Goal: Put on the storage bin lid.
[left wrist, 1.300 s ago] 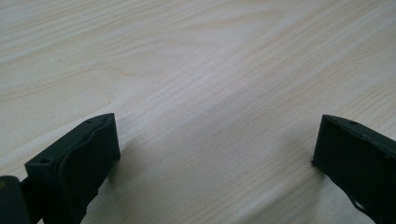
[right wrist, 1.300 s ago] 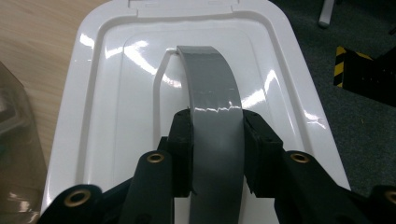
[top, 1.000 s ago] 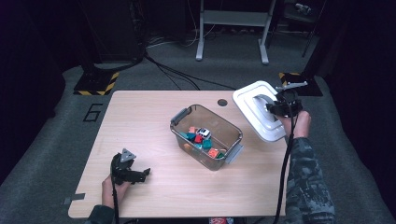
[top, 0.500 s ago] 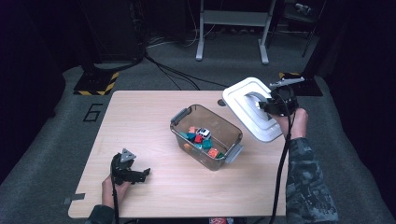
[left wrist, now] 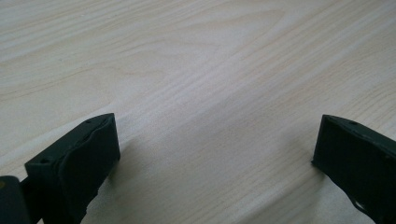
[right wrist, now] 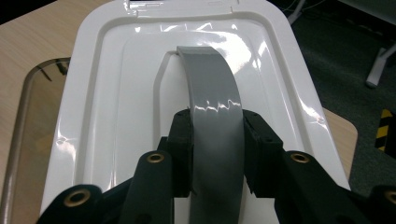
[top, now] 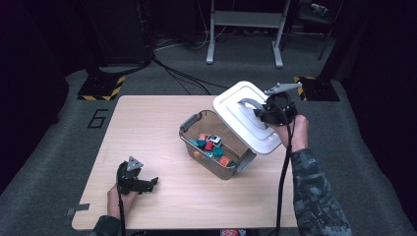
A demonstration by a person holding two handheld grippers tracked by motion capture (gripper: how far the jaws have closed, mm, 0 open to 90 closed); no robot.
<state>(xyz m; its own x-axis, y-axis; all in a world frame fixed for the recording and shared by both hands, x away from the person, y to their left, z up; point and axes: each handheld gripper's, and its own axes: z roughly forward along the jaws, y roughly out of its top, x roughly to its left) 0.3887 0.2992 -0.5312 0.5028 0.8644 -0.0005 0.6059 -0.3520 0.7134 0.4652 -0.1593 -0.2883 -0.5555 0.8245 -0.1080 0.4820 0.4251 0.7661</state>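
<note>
The right gripper [top: 269, 111] is raised at the far right of the tabletop [top: 147, 128], its jaws clamped on the grey handle [right wrist: 212, 107] of the white lid [top: 243, 118], which hangs tilted over the right end of the clear plastic bin [top: 216, 147] (its lower edge near the bin's rim; whether it touches is unclear). The left gripper [top: 133, 179] rests low at the near left corner, jaws spread wide on nothing, bare wood between them. Small coloured toys [top: 211, 145] lie inside the bin. Wide clear tabletop lies to the bin's left; the lid's right edge overhangs the tabletop's right edge.
</note>
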